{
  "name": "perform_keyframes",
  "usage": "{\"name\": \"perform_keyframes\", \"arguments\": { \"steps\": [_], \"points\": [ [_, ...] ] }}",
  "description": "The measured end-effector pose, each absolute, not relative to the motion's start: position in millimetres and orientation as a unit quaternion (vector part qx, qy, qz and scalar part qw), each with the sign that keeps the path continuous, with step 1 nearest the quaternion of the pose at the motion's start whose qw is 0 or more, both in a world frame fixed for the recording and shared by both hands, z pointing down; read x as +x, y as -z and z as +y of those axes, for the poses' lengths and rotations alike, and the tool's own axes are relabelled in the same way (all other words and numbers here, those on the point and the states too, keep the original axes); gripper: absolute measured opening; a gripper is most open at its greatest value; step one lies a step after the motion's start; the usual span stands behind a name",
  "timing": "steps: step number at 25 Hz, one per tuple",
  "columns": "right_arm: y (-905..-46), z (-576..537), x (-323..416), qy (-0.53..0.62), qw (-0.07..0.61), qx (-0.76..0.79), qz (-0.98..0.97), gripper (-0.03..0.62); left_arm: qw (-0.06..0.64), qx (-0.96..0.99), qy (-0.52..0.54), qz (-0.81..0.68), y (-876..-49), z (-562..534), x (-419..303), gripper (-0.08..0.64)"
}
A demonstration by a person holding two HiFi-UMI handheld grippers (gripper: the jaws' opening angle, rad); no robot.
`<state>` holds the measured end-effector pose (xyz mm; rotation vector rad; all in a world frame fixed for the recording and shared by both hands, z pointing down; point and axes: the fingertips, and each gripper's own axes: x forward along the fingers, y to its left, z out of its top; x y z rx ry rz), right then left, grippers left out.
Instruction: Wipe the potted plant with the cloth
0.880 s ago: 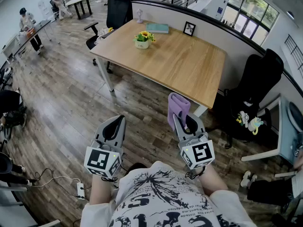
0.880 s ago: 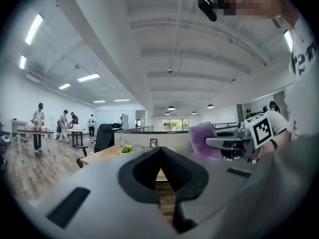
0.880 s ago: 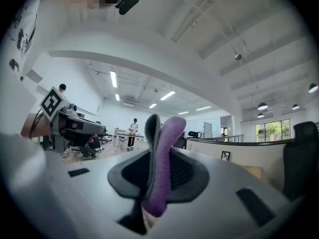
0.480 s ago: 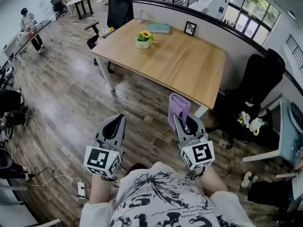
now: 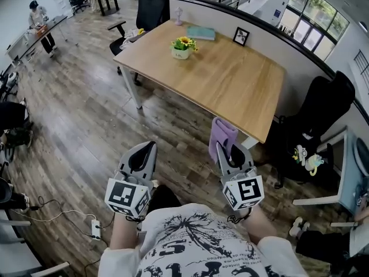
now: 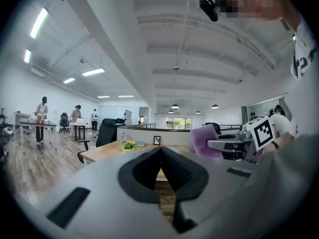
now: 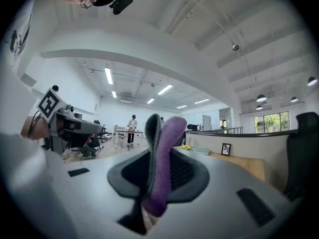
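Observation:
A small potted plant [image 5: 181, 47] with yellow flowers in a white pot stands on the far left part of a wooden table [image 5: 225, 82]; it shows small in the left gripper view [image 6: 130, 145] and in the right gripper view [image 7: 187, 147]. My right gripper [image 5: 222, 149] is shut on a purple cloth [image 5: 221, 136], which sticks up between its jaws [image 7: 162, 163]. It hangs over the floor just short of the table's near corner. My left gripper [image 5: 144, 153] is shut with nothing in it [image 6: 160, 156], well short of the table.
On the table's far edge lie a teal book [image 5: 201, 33] and a framed picture [image 5: 241, 36]. Black office chairs stand behind the table [image 5: 151, 4] and at the right [image 5: 320, 111]. A power strip with cables [image 5: 95, 229] lies on the wooden floor.
The view has shifted a little closer to the table; both grippers keep the same pose, the cloth still held in the right one.

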<state>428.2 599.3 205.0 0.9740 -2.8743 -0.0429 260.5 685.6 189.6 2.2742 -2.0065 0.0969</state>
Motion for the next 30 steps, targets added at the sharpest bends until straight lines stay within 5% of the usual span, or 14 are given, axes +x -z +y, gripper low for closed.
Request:
{"name": "perform_keyframes", "arguments": {
  "steps": [20, 30],
  "points": [
    [-219, 339, 153, -0.006, 0.076, 0.425, -0.902, 0.074, 0.077, 0.794, -0.039, -0.601, -213, 419, -45, 0.005],
    [-264, 227, 130, -0.07, 0.121, 0.501, -0.854, 0.074, 0.119, 0.832, -0.051, -0.539, -250, 282, -92, 0.005]
  ]
}}
